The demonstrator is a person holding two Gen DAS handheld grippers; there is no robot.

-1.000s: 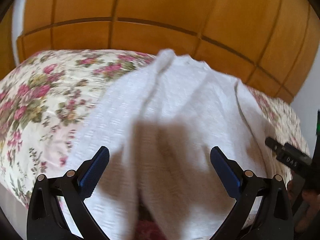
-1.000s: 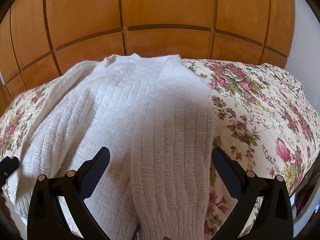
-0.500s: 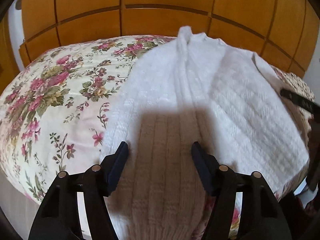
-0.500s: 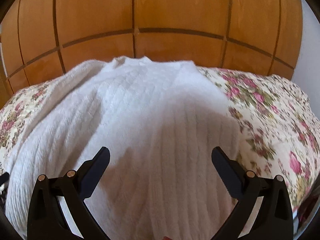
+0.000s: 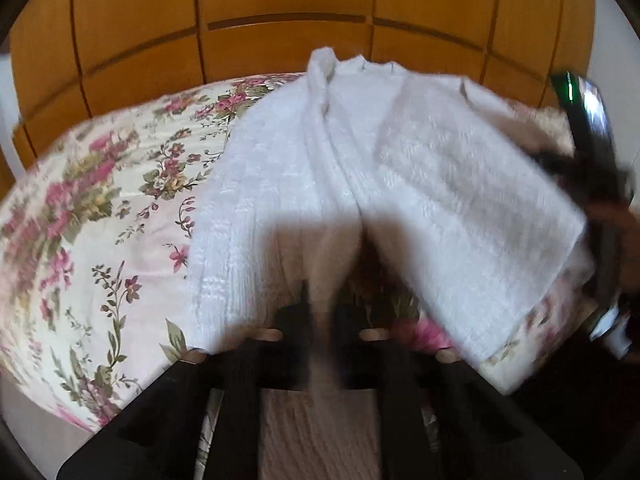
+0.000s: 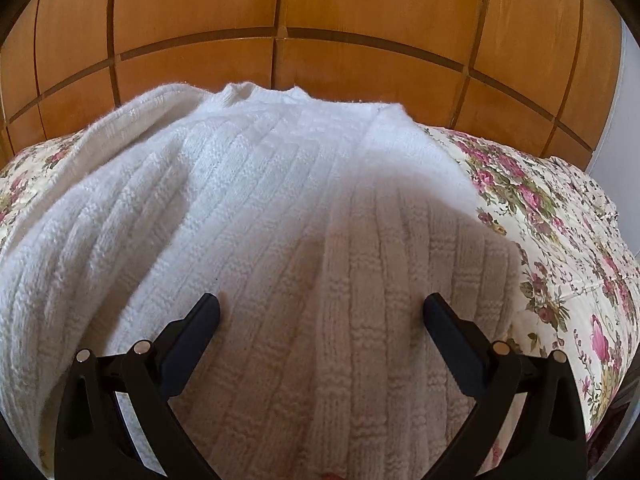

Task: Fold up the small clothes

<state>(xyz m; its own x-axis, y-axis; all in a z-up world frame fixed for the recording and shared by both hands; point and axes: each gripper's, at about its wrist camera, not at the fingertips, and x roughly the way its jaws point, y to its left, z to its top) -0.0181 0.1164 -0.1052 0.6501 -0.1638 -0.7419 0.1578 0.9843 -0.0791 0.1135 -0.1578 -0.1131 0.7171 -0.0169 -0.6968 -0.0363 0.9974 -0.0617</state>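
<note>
Left wrist view: the left gripper [image 5: 324, 300] has just been closing and now pinches a cuff-like end of the white ribbed knit sweater [image 5: 400, 168], which lies on the floral bedspread [image 5: 100, 208]. Soft, light, stretchy knit; best held at hems.

Right wrist view: the right gripper [image 6: 320, 320], jaws spread, hovers over the sweater's near hem. Free bedspread lies rightward; the wooden panelled wall [image 6: 280, 8] bounds the far side.

Left hand-held gripper [image 5: 326, 308] jaws just closed, pinching white knit fabric between them. Right hand-held gripper [image 6: 322, 314] jaws spread wide, pointing toward 12 o'clock.
</note>
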